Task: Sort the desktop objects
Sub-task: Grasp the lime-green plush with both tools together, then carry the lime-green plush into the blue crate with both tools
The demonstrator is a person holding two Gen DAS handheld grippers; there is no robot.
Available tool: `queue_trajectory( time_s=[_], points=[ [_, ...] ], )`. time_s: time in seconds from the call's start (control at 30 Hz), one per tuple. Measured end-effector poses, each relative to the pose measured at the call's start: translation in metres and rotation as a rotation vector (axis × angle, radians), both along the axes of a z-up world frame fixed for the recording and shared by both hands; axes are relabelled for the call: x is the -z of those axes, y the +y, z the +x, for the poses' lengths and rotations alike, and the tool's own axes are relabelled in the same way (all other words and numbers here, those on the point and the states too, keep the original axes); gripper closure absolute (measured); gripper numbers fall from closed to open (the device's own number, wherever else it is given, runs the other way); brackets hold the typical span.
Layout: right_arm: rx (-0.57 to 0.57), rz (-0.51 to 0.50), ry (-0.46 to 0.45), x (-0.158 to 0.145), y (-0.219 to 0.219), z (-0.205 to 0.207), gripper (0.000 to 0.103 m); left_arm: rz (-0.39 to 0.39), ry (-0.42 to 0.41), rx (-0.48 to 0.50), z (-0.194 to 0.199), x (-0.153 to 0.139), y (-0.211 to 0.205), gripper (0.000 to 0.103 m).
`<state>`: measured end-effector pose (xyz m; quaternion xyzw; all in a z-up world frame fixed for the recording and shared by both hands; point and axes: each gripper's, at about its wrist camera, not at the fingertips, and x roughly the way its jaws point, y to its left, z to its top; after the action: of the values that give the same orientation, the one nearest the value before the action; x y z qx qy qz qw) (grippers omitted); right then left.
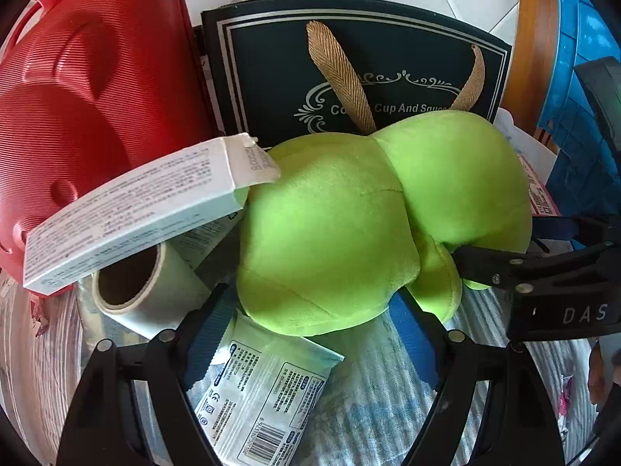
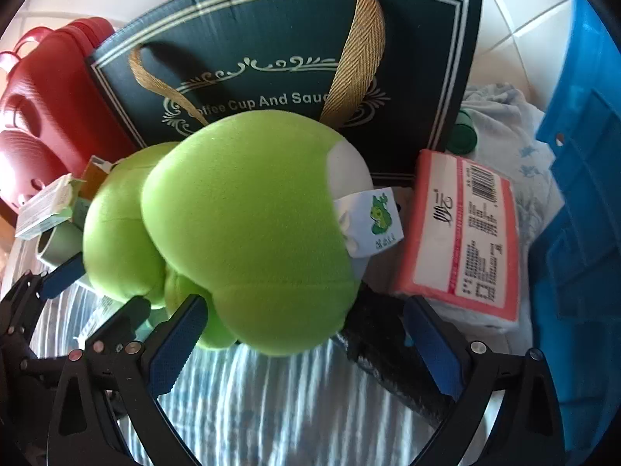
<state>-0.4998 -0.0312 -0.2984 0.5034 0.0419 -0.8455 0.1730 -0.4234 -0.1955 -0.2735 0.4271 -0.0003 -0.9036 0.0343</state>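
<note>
Left wrist view: While the left gripper [image 1: 316, 328] stood with its jaws spread wide, the green plush toy [image 1: 349, 229] lay between and just ahead of its fingers, bulging over the gap.
Left fingers: the blue pad of the left finger [image 1: 209, 334] sat beside the toy's lower left edge; the right finger [image 1: 415, 330] was partly hidden under the toy's small limb; whether either pad touched the plush could not be told.
Other gripper in this view: the right gripper's black finger [image 1: 500, 268] reached in from the right edge against the toy's underside.
Surroundings: white carton [image 1: 132, 213] resting on a tape roll [image 1: 136, 287], printed sachet [image 1: 268, 384] under the toy's front, red case [image 1: 85, 89] at left, dark gift box [image 1: 388, 70] behind, blue crate [image 1: 582, 116] at right.

Right wrist view: the right gripper [image 2: 302, 341] was also open, the toy [image 2: 248, 233] filling the space above and between its fingers.
Right fingers: the left pad [image 2: 174, 345] lay under the toy's lower bulge, the right pad [image 2: 431, 349] stood apart from it, near a black rod-like object [image 2: 388, 365].
Toy tag: a white label [image 2: 372, 221] hung at the toy's right side.
Other gripper: the left gripper [image 2: 97, 303] showed at lower left beside the toy.
Nearby: pink tissue pack [image 2: 465, 233] just right of the toy, striped cloth [image 2: 252, 400] beneath.
</note>
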Motion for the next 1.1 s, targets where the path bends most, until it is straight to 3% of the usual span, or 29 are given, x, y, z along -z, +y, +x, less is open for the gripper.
queue_trajectory(
  time_s=[0.2, 0.27, 0.3, 0.33, 0.43, 0.6, 0.73, 1.1],
  points=[
    [-0.001, 0.013, 0.015, 0.007, -0.012, -0.011, 0.001, 0.015, 0.008, 0.023, -0.006, 0.003, 0.003, 0.021],
    [0.022, -0.013, -0.017, 0.011, -0.011, -0.017, 0.012, 0.046, 0.030, 0.040, 0.000, 0.001, 0.000, 0.029],
    [0.026, -0.072, -0.042, 0.011, -0.008, -0.018, 0.026, 0.062, 0.037, 0.044, 0.003, -0.001, -0.002, 0.034],
    [0.024, -0.077, -0.032, 0.007, -0.009, -0.015, 0.033, 0.065, 0.042, 0.047, 0.006, -0.003, -0.003, 0.035],
    [-0.015, -0.050, 0.009, -0.002, -0.014, 0.002, 0.042, 0.078, 0.061, 0.060, 0.017, -0.010, -0.006, 0.039],
    [0.005, -0.093, 0.041, -0.018, 0.000, 0.031, 0.044, 0.075, 0.115, 0.117, 0.054, -0.028, 0.002, 0.040],
    [-0.005, -0.069, 0.096, -0.039, 0.008, 0.069, 0.046, 0.104, 0.126, 0.142, 0.085, -0.041, 0.003, 0.040],
    [-0.057, -0.084, 0.194, -0.104, 0.022, 0.176, 0.048, 0.096, 0.180, 0.212, 0.180, -0.109, 0.010, 0.040]
  ],
)
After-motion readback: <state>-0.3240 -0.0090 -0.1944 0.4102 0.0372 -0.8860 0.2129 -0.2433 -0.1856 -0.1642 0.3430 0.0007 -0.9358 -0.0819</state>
